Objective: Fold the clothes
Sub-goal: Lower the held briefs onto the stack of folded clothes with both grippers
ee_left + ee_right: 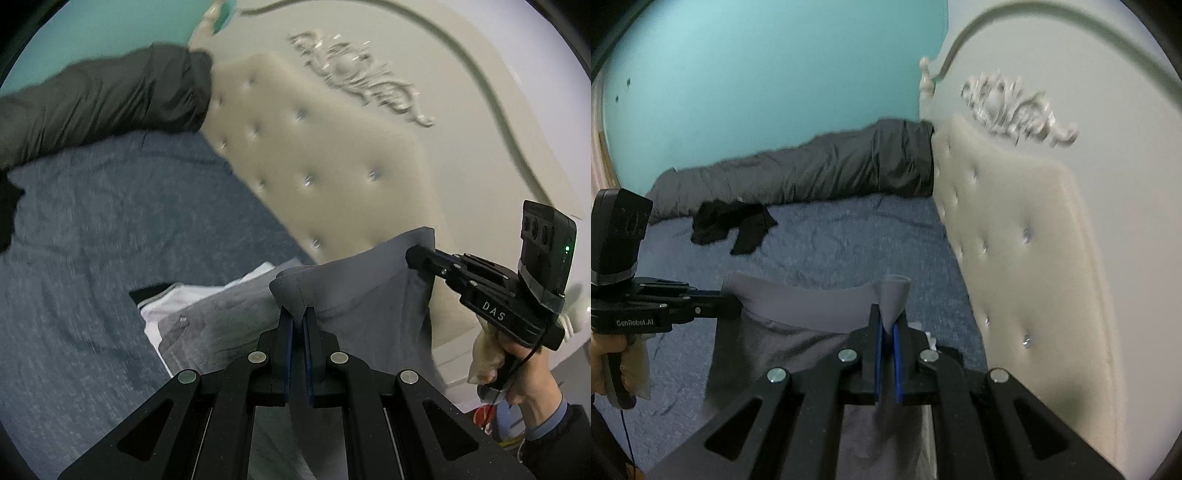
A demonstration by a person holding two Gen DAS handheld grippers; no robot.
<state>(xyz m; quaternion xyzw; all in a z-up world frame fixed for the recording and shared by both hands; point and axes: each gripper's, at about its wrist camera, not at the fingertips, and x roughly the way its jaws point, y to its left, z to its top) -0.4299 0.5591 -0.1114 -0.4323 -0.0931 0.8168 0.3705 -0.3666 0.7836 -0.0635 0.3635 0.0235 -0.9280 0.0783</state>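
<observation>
Two tongs, the left gripper (298, 314) and right gripper (888, 321), each pinch a top corner of the grey garment (354, 295), which hangs at lower centre of both frames. Either thin bite could slip, dropping it crumpled onto the bedspread (849, 240).

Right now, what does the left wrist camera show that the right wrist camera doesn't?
Only the left wrist view shows the pile of white and grey clothes on the bed and the right gripper seen from outside. Only the right wrist view shows the black garment on the blue bedspread and the left gripper from outside. Both show the grey garment pinched in both jaws, the dark duvet and the tufted headboard.
</observation>
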